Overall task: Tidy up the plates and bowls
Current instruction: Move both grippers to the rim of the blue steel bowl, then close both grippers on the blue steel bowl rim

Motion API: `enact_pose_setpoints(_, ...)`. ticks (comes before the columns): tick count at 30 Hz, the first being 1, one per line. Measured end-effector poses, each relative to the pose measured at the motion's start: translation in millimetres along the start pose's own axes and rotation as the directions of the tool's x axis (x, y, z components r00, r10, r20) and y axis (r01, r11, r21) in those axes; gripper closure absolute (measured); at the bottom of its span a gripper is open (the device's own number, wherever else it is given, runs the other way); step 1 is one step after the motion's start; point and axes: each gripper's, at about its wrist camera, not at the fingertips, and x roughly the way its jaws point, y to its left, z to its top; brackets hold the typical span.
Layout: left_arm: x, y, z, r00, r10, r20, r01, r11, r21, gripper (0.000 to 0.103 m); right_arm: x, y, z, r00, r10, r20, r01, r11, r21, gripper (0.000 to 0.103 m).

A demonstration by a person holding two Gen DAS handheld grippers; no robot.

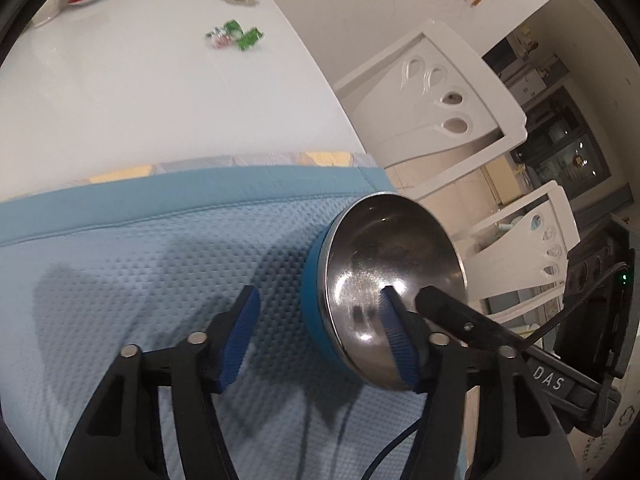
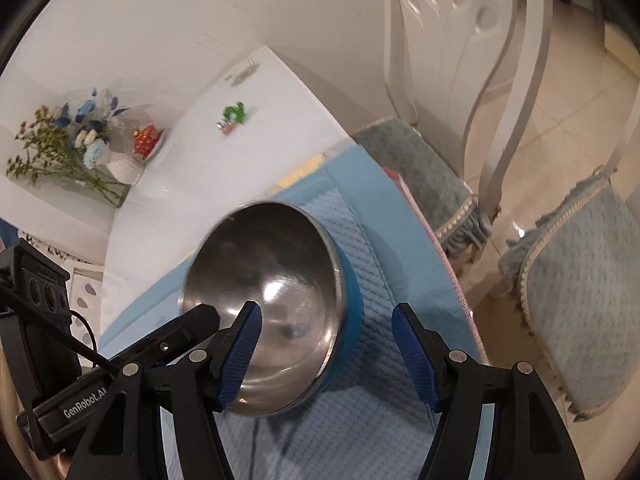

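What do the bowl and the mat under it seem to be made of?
Bowl: polished metal inside, likely stainless steel, with mirror glints; blue outer shell, possibly plastic. Mat: light blue textile, seemingly, with a dimpled waffle weave and smooth border.

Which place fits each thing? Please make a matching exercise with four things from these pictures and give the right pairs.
Things:
1. bowl
2. flowers
3. green packets
4. cushion

Places:
A. on a chair seat
B. on the blue mat, between the two claws
C. at the table's far corner, by the wall
D. on the bare white tabletop, beyond the mat

Pairs: 1-B, 2-C, 3-D, 4-A
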Motion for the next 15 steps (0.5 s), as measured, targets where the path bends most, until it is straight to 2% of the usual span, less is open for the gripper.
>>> enact_pose_setpoints(2, 7, -1, 1, 1.000, -0.003, -0.010, 0.003, 1.000, 0.005, 0.058, 5, -1, -1, 1.000, -0.003, -0.006, 0.003, 1.000, 0.002, 0.047)
enact_pose_setpoints(4, 12, -1, 0, 1.000, 0.003, -0.015, -0.002, 1.000, 0.012, 0.071, 10, -1, -2, 1.000, -0.019, -0.011, 0.019, 1.000, -0.002, 0.050)
enact_pose_setpoints(7, 17, -2, -1, 1.000, 0.001, -0.022, 0.000, 1.000, 0.031, 0.083, 17, -1, -4, 0.999, -0.038, -0.016, 0.038, 0.999, -0.005, 0.063)
enact_pose_setpoints(8, 18, -2, -1, 1.000, 0.007, -0.020, -0.006, 0.999, 0.038, 0.084, 19, -1, -4, 0.999, -0.044, -0.021, 0.043, 0.999, -0.011, 0.075)
enact_pose_setpoints(9, 19, -2, 0, 1.000, 0.007, -0.018, -0.007, 0.999, 0.042, 0.085, 22, 1, -5, 0.998, -0.054, -0.030, 0.053, 0.998, -0.022, 0.081)
enact_pose_setpoints(15, -5, -5, -9, 1.000, 0.010, 0.009, -0.010, 0.999, 0.051, 0.085, 5, 14, -9, 0.998, -0.056, -0.025, 0.055, 0.997, -0.045, 0.081)
